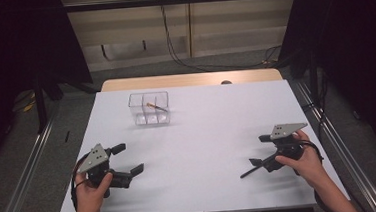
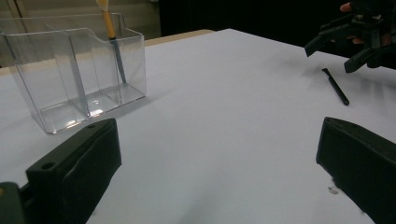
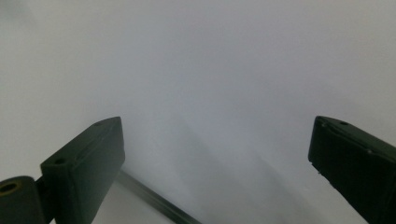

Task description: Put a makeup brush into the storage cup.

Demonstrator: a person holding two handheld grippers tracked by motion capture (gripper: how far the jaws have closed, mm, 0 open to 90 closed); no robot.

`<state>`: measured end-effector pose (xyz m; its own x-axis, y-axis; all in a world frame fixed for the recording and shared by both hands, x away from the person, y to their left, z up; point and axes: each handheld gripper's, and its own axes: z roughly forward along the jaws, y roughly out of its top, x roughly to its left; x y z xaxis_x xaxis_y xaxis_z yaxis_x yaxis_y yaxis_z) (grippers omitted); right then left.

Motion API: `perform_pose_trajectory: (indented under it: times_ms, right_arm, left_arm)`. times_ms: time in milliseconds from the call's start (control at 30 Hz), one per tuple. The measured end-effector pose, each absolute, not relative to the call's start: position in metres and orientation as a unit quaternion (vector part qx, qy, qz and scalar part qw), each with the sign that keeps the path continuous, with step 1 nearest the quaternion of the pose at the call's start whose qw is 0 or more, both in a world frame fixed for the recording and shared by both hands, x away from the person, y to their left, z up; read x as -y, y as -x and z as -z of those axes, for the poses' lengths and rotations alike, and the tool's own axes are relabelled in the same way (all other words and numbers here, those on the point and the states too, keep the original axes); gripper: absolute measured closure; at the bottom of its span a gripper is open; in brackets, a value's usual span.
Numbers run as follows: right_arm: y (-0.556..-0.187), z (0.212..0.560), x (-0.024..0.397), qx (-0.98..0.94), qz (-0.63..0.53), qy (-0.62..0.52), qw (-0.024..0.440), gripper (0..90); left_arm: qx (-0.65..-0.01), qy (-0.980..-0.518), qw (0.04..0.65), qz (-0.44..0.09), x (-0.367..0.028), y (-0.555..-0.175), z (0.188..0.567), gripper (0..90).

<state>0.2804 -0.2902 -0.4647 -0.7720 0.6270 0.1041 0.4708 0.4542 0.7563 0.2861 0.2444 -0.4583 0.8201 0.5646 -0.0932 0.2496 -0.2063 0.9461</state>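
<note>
At the left of the white table (image 1: 198,135), a hand (image 1: 89,193) holds the left gripper (image 1: 128,159) with its fingers (image 2: 74,168) spread wide apart and nothing between them. Ahead of those fingers and a little to their left stands a clear plastic box (image 1: 149,108) divided into compartments. A brush (image 1: 156,107) with a yellow handle leans tilted inside the box's right compartment, its tip down on the bottom of the box and its handle rising above the rim.

Farther right, a thin black stick (image 1: 254,169) lies flat on the table. In the left gripper view it sits well ahead of the left fingers and just beneath the right gripper (image 1: 259,150). In the right gripper view it runs as a dark line beside the lower left finger (image 3: 86,165), passing under it rather than between the two. The right gripper, held by the other hand (image 1: 305,160), has its fingers wide apart too, gripping nothing.
</note>
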Motion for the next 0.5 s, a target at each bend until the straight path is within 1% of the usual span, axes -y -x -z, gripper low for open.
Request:
perform_pose_trajectory:
  times_ms: [500]
  right_arm:
    - [-0.292, 0.452, 0.282, -0.902, -0.305, -0.298, 0.066, 4.3]
  left_arm:
    - [-0.264, -0.767, 0.569, -0.136, -0.244, -0.286, 0.459, 0.0]
